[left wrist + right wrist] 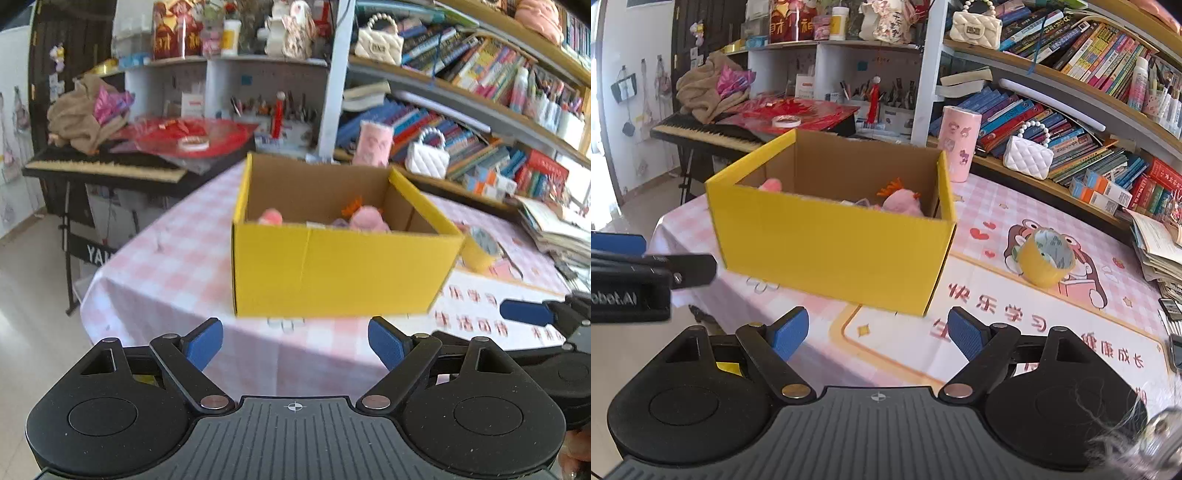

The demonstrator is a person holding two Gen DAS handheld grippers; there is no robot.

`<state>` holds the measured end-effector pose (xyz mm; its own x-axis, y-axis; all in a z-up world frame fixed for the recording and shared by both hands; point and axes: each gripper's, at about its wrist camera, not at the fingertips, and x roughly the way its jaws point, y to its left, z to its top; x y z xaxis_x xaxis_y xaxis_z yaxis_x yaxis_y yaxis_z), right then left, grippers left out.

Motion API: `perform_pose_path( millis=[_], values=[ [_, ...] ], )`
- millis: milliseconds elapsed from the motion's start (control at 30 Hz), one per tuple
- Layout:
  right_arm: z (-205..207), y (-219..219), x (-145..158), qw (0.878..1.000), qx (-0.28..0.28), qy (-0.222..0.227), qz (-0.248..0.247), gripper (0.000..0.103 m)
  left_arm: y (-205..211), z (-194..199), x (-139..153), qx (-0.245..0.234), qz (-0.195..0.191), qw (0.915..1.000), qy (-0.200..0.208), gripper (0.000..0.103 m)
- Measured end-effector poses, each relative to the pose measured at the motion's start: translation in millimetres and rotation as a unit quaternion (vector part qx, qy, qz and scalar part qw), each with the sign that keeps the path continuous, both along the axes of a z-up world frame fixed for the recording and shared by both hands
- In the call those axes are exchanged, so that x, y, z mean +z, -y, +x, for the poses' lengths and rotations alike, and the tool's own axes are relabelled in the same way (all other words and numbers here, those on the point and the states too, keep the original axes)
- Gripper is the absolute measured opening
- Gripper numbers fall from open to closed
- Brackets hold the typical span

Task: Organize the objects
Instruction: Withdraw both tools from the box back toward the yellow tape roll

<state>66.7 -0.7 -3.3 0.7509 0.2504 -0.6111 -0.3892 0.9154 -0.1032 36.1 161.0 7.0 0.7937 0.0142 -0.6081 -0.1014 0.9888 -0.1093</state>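
Note:
A yellow cardboard box (340, 269) stands open on the pink checked tablecloth (166, 280); it also shows in the right wrist view (827, 251). Pink plush toys (365, 218) lie inside it, also seen in the right wrist view (901, 203). My left gripper (295, 345) is open and empty, in front of the box near the table's edge. My right gripper (877, 334) is open and empty, in front of the box's right corner. A roll of yellow tape (1043, 256) stands on the table right of the box.
A pink cup (958, 144) and a white quilted handbag (1027, 155) stand behind the box by bookshelves (1089, 92). A keyboard (705, 134) with red items stands at the back left. Stacked papers (1160, 247) lie at the right edge. The left gripper's side shows in the right wrist view (646, 277).

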Motion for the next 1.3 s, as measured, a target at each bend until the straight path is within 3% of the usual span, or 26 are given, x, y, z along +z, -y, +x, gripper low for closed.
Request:
perform_pose_path(
  millis=[267, 633, 1033, 1300],
  values=[
    [-22, 7, -7, 1.0, -0.018, -0.014, 0.001, 0.082, 3, -17, -7, -0.016, -0.003, 0.9998, -0.013, 0.089],
    [-46, 45, -17, 0.995, -0.094, -0.025, 0.009, 0.082, 30, -21, -19, -0.069, -0.015, 0.9967, -0.039, 0.09],
    [-69, 97, -21, 0.98, -0.194, -0.029, 0.01, 0.082, 79, -15, -24, -0.159, -0.018, 0.9859, -0.047, 0.09],
    [-74, 122, -20, 0.972, -0.234, -0.029, 0.005, 0.082, 104, -6, -25, -0.195, -0.02, 0.9792, -0.051, 0.09]
  ],
)
